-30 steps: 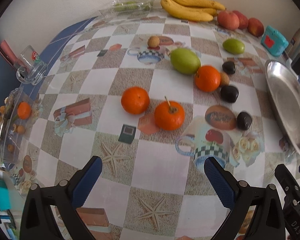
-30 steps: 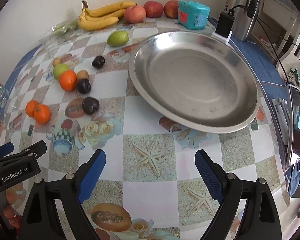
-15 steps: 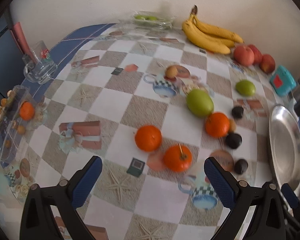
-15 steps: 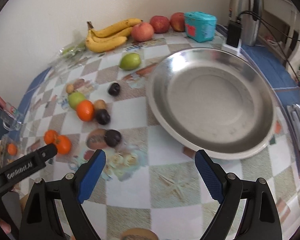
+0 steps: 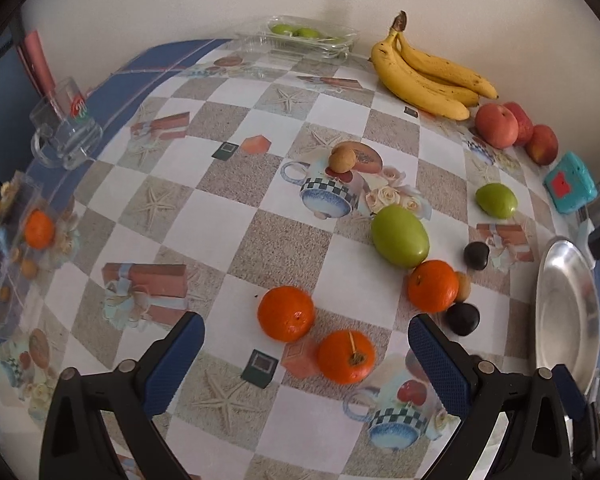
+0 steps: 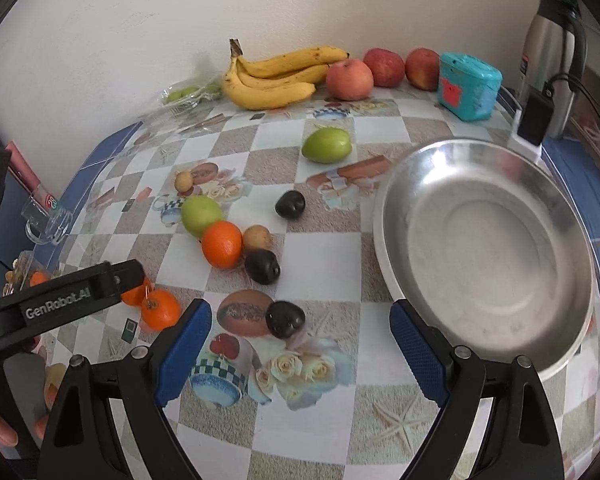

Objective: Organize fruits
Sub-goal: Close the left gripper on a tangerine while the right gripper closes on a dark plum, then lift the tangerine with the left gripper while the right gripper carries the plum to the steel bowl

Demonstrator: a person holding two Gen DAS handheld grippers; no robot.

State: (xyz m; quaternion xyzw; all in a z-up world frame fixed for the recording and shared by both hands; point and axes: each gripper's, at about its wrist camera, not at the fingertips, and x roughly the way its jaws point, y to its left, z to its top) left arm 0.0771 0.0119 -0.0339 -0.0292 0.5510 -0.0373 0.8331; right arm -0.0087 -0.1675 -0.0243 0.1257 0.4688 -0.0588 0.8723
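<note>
On the checkered tablecloth [image 6: 324,248] the steel plate [image 6: 420,184] at three o'clock is empty and the oranges [image 5: 286,313], plums [image 6: 286,319] and bananas [image 6: 276,76] lie scattered from nine to twelve, so sorting seems unstarted, with left gripper [image 5: 306,354] and right gripper [image 6: 300,344] both spread, pinching nothing.

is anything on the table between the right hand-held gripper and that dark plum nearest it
Nothing visible: the right hand-held gripper stands open over bare patterned tablecloth, and the round dark plum lies just ahead.

Both grippers are hanging side by side, the left gripper [image 5: 306,356] and right gripper [image 6: 300,344] gaping wide, gripping nothing.
</note>
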